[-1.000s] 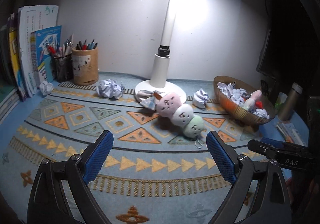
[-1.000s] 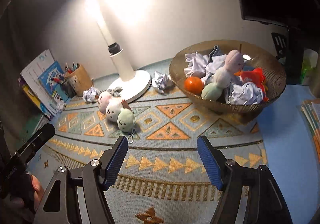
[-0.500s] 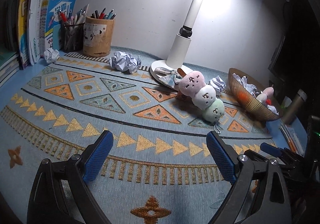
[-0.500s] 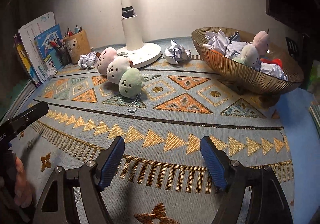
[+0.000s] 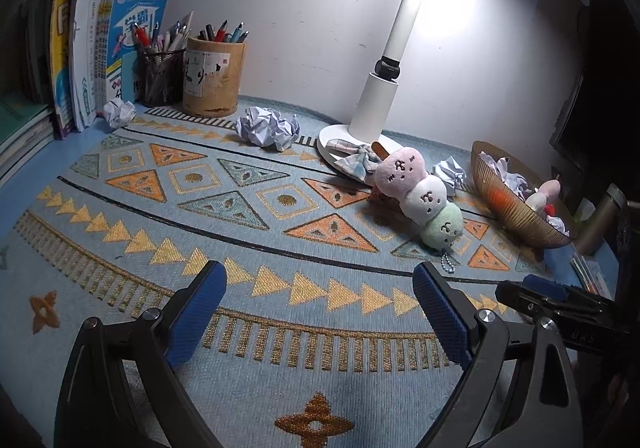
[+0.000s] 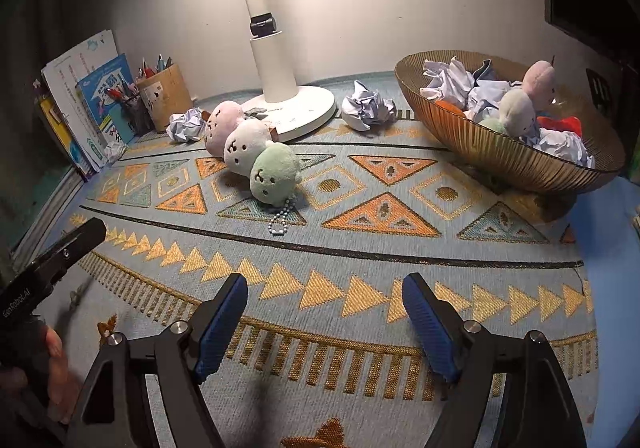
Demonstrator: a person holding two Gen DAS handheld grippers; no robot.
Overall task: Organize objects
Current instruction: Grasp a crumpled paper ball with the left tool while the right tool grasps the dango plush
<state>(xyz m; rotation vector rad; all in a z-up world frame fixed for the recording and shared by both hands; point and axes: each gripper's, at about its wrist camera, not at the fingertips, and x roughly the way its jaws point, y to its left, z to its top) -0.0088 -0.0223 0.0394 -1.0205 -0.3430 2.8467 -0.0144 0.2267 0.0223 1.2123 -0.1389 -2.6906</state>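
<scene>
You are partway through, judging by the bowl (image 6: 508, 157): it already holds several paper balls, a 3-ball plush like the loose one, and something orange and something red that I cannot identify. Left on the mat (image 6: 360, 232) are the plush (image 6: 250, 145), lying beside the lamp base (image 6: 298, 111), and 3 paper balls: 1 (image 6: 368, 109) between the lamp base and the bowl, 1 (image 5: 268, 126) between the lamp and the wooden cup (image 5: 213, 77), and a small 1 (image 5: 119, 112) by the books (image 5: 100, 55). A checked fabric bow (image 5: 352, 161) also rests on the lamp base; I cannot tell whether it belongs to the plush. Your left gripper (image 5: 320, 312) is spread wide with nothing between the pads, low over the near edge of the mat. Your right gripper (image 6: 324, 322) is likewise empty, jaws parted, aimed toward the plush and well short of it. The plush is soft and fuzzy, 3 rounded lumps in pink, white and green with stitched faces, and a bead chain (image 6: 282, 217) hangs off the green end; it should squash under the pads. The paper is crumpled, light and irregular. The bowl is ribbed, amber and shallow, with a thin rim, and looks like glass or plastic. The mat is flat woven cloth with orange and gold triangles.
</scene>
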